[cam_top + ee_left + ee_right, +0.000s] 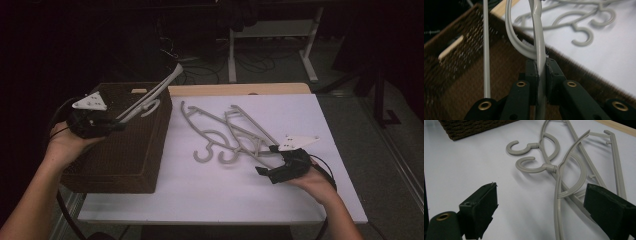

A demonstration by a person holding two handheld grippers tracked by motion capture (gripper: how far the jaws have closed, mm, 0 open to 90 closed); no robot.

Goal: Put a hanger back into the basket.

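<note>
Bench: a white bench carries a dark brown wicker basket at its left edge and loose hangers in the middle; a pale wooden strip runs along its far edge.

Basket: rectangular, woven, open at the top; its right wall runs beside the white surface. In the left gripper view a light wooden handle slot shows in its far wall.

Left gripper: the left gripper is held above the basket, near its far left corner, with a grey three-cornered plate on top. Its fingers are closed tight on the flat bar of a grey plastic hanger.

Held hanger: it slants up from the fingers toward the far edge of the bench, its tip past the basket's far rim. In the left gripper view its curved hook loops just above the fingers and a thin straight bar runs parallel at the left.

Hangers on bench: two grey plastic hangers lie overlapped in the middle of the bench, hooks toward the near edge and side by side, arms reaching toward the far edge.

Right gripper: the right gripper sits low over the bench at the near right end of the pile. Its fingers are spread wide and hold nothing; one hanger's arm lies between them.
</note>
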